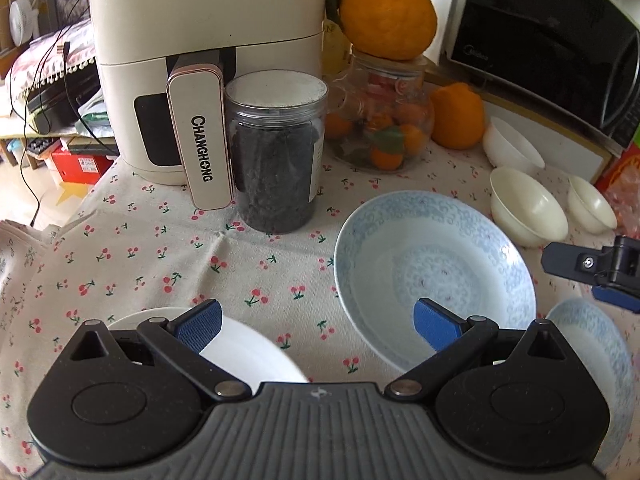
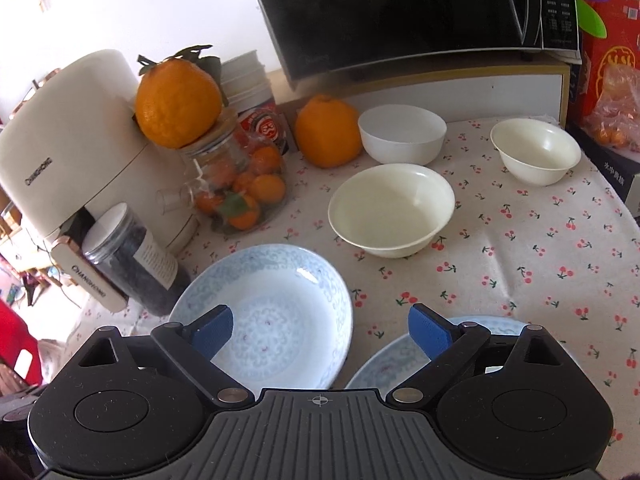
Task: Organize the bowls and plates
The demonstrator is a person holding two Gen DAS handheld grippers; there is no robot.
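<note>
A blue-patterned deep plate [image 1: 434,276] lies on the cherry-print tablecloth; it also shows in the right wrist view [image 2: 276,312]. A second blue-patterned plate [image 1: 600,360] [image 2: 394,364] lies to its right, partly hidden. A plain white plate [image 1: 248,354] sits under my left gripper. Three white bowls [image 2: 392,208] [image 2: 402,132] [image 2: 536,152] stand further back. My left gripper [image 1: 316,326] is open and empty above the cloth. My right gripper [image 2: 320,328] is open and empty, between the two blue plates; its tip shows in the left wrist view [image 1: 592,270].
A cream air fryer [image 1: 200,60], a jar of dark contents [image 1: 276,152], a glass jar of small oranges [image 1: 380,116] with a big orange on top, another orange [image 2: 328,136] and a microwave [image 2: 420,12] line the back. A red box [image 2: 612,60] stands at right.
</note>
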